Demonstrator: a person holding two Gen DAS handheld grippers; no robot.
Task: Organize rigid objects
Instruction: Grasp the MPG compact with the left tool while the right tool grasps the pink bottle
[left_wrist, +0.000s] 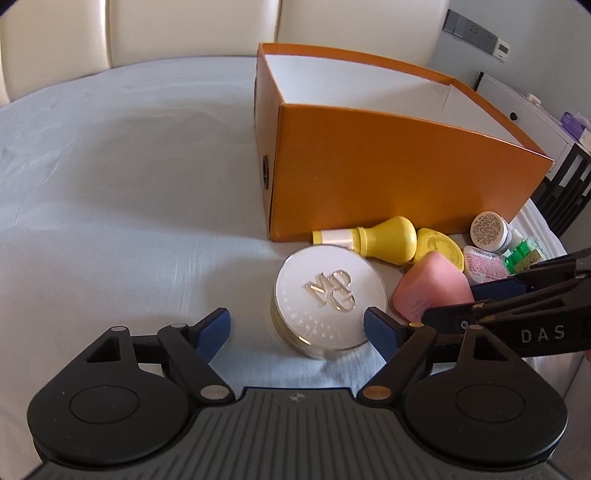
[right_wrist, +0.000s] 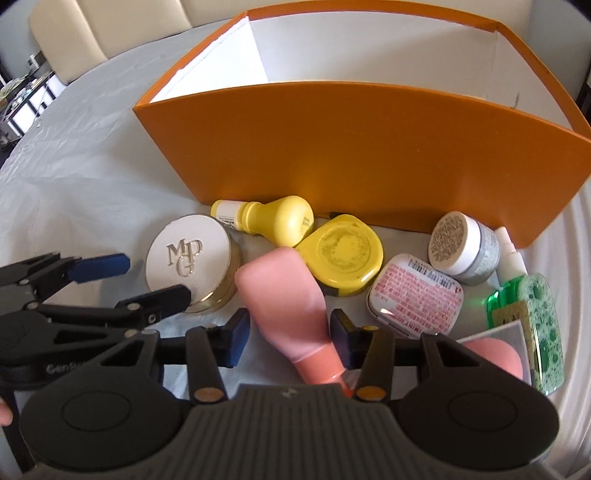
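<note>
Down on the pale grey cloth (left_wrist: 110, 184), the left gripper (left_wrist: 297, 330) stands with its blue-padded jaws wide apart around the near edge of a round white compact (left_wrist: 330, 291) with raised gold letters; the pads do not touch it. Beside it the right gripper (right_wrist: 290, 336) has its jaws partly apart on either side of a pink tube (right_wrist: 288, 306), which lies with its neck toward the camera; a gap shows at the left pad, and at the right pad I cannot tell whether there is contact.

Just past the compact and the tube lie a yellow bulb-topped bottle (right_wrist: 275, 219) on its side and a yellow tape measure (right_wrist: 341, 254), both close to the wall of an open orange box (right_wrist: 369, 147) with a white inside. Further right sit a pink-labelled mint tin (right_wrist: 415, 295), a small white-lidded jar (right_wrist: 461, 245), a small white bottle (right_wrist: 511, 254) and a green bottle (right_wrist: 532, 321), crowded together near the box's corner. Cream chair backs (left_wrist: 184, 29) stand beyond the cloth.
</note>
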